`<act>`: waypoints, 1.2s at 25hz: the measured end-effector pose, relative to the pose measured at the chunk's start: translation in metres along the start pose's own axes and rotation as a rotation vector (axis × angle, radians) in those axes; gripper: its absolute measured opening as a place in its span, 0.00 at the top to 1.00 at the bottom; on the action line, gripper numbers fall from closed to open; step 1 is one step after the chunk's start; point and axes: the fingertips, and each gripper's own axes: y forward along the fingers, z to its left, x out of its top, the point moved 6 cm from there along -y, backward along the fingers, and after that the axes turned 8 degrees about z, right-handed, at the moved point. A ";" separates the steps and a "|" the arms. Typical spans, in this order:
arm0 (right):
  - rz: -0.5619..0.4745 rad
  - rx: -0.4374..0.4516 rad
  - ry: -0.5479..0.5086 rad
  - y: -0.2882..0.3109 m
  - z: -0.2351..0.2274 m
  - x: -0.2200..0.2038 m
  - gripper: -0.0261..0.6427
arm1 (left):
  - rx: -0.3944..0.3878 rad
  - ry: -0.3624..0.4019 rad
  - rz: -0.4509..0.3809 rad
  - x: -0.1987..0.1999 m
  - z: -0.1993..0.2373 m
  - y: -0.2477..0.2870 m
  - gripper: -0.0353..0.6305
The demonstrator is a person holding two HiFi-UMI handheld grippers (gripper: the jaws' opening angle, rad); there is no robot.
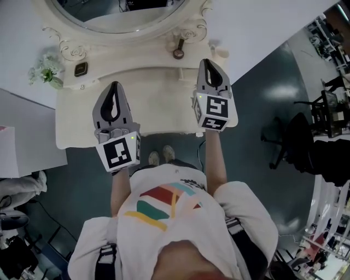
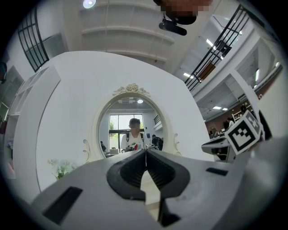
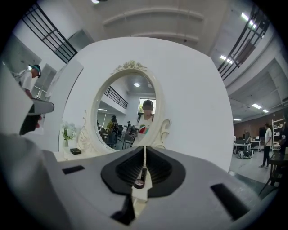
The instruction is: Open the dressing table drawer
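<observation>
The cream dressing table (image 1: pixel 82 126) stands below me, its oval mirror (image 1: pixel 123 16) at the far side. Its drawer front is hidden under the tabletop edge in the head view. My left gripper (image 1: pixel 114 85) hovers over the table's front left, jaws shut with nothing between them. My right gripper (image 1: pixel 208 62) is held over the right part of the top, also shut and empty. Looking along the left gripper (image 2: pixel 145 151), the mirror (image 2: pixel 130 130) lies straight ahead. The right gripper (image 3: pixel 145 147) also faces the mirror (image 3: pixel 128 110).
On the tabletop are a small dark box (image 1: pixel 81 69), white flowers (image 1: pixel 46 68) at the left and a small round dark object (image 1: pixel 179 53) near the mirror base. A white cabinet (image 1: pixel 27 142) adjoins the left side. A black office chair (image 1: pixel 298 142) stands at the right.
</observation>
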 end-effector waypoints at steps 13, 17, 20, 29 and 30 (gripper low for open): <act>-0.149 0.143 -0.141 -0.048 0.085 0.049 0.95 | -0.036 0.039 0.041 -0.001 -0.012 -0.005 0.94; -0.162 0.187 -0.115 -0.054 0.099 0.047 0.95 | -0.029 0.055 0.055 -0.003 -0.012 -0.004 0.94; -0.161 0.222 -0.090 -0.056 0.110 0.042 0.95 | -0.031 0.063 0.066 -0.004 -0.015 -0.004 0.94; -0.106 0.247 -0.086 -0.054 0.126 0.020 0.95 | -0.052 0.040 0.108 -0.015 -0.022 0.004 0.94; -0.094 0.251 -0.073 -0.053 0.127 0.017 0.96 | -0.053 0.036 0.119 -0.018 -0.021 0.005 0.94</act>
